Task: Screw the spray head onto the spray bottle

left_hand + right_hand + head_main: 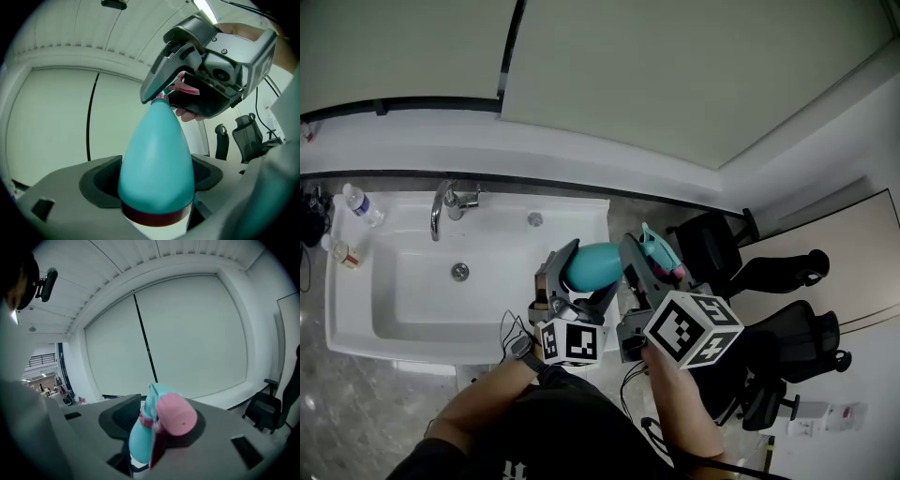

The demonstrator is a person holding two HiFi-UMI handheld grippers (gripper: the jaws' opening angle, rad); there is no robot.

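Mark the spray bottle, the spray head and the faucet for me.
spray bottle [157, 159], left gripper view, teal body.
spray head [176, 413], right gripper view, pink part.
faucet [436, 216], head view, curved spout.

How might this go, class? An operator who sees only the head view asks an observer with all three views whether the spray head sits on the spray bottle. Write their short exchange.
Operator: Is the spray head at the neck of the spray bottle?
Observer: The left gripper view shows the spray bottle tapering to a narrow tip that meets a pink collar at the spray head. I cannot tell whether the threads have caught.
Operator: What grips the spray head?
Observer: In the right gripper view the jaws of the right gripper clamp it, its round pink part facing the camera.
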